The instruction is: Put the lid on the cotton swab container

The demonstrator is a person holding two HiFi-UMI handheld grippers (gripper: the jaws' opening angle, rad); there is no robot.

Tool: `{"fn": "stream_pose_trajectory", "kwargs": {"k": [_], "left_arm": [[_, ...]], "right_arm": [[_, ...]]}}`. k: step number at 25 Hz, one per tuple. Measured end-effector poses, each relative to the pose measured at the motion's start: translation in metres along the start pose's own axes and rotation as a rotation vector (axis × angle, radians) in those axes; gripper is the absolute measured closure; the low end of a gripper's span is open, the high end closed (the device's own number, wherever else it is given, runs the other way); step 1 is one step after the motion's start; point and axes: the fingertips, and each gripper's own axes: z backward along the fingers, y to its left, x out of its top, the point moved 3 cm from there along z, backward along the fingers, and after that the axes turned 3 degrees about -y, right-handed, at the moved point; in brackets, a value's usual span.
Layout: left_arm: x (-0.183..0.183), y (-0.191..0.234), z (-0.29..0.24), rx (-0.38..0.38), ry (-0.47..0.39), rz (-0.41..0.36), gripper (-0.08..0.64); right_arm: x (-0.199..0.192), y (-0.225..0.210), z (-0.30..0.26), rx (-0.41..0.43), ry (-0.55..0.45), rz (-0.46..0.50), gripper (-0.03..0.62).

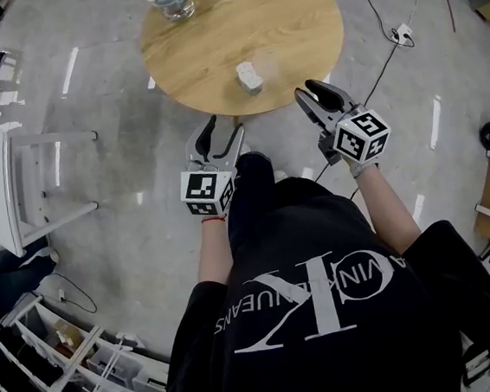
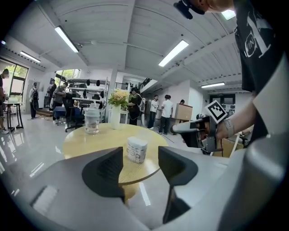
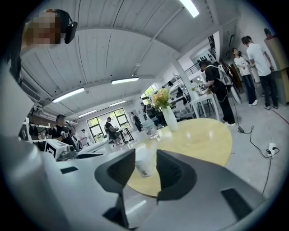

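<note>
Floor (image 1: 119, 160), grey and shiny, is all around. On it stands a round wooden table (image 1: 288, 21). A person in a black shirt (image 1: 327, 313) stands just off the table's near edge and holds a claw in each hand.

The left gripper (image 1: 223, 130) hangs over the floor, just outside the near edge. Its two jaws are spread wide, with nothing between them. The right gripper (image 1: 308, 90) is beside it, with its tips close to the near edge on the right. Its jaws are spread too, and it holds nothing.

A white vase with flowers (image 2: 115, 115) stands at the far edge of the table. A glass jar (image 1: 174, 0) sits just beside it.

The cotton swab container (image 1: 250, 76), small and white, stands upright close to the near edge. It is well apart from the jar, and neither claw touches it. Its top looks white and closed.
</note>
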Motion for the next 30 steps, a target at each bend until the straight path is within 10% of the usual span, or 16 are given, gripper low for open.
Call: {"fn": "stream_pose_trajectory", "kwargs": {"k": [30], "left_arm": [[-0.027,0.019,-0.109,-0.304,0.196,-0.099,0.281]], "right_arm": [[0.0,-0.052,-0.086,-0.101,0.11,-0.075,0.482]]}}
